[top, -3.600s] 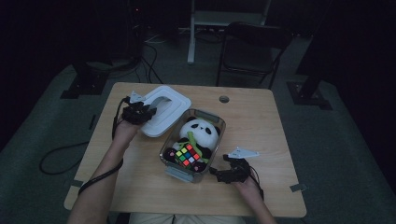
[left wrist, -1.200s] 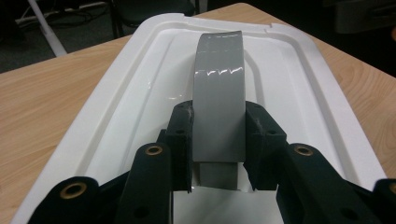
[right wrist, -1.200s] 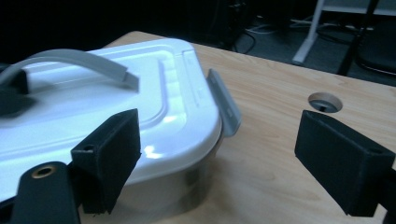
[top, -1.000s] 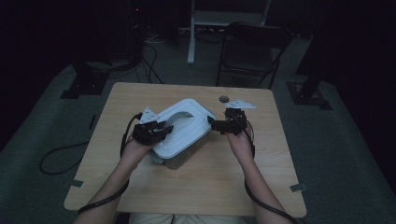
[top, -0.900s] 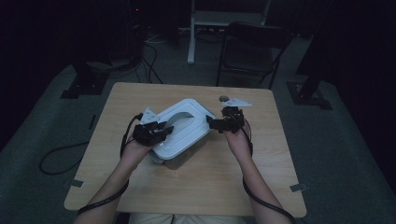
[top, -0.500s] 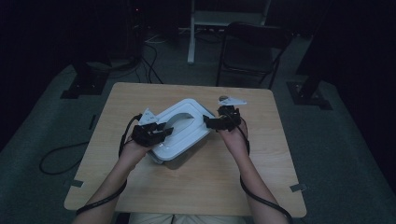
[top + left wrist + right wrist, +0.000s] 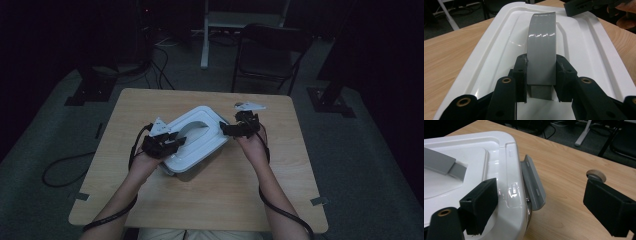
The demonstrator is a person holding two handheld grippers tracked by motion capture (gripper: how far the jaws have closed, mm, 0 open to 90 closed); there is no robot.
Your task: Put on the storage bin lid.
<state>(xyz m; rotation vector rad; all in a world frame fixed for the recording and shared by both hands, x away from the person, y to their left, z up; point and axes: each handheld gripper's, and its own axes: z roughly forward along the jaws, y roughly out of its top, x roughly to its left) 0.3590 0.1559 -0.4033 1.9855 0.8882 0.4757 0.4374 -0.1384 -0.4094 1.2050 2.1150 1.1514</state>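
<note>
A white lid [image 7: 197, 131] with a grey arched handle [image 7: 541, 47] lies on the container [image 7: 175, 171] in the middle of the table. My left gripper [image 7: 169, 142] is at the lid's near-left end, and in the left gripper view my left gripper [image 7: 541, 75] is shut on the handle's near end. My right gripper [image 7: 229, 130] is at the lid's far-right end. In the right gripper view my right gripper [image 7: 544, 205] stands open, one jaw over the lid [image 7: 499, 155], the other out over the table. A grey side latch [image 7: 534, 187] sticks out between the jaws, untouched.
The wooden table [image 7: 150, 105] has bare room all around the container. A small round disc [image 7: 596, 175] is set in the tabletop beyond the right gripper. A dark chair [image 7: 270, 50] and stands rise behind the table's far edge.
Earlier the left gripper held the lid beside the open container with a panda toy and a cube inside. Now the lid covers it, and the right gripper has moved to its far-right end.
</note>
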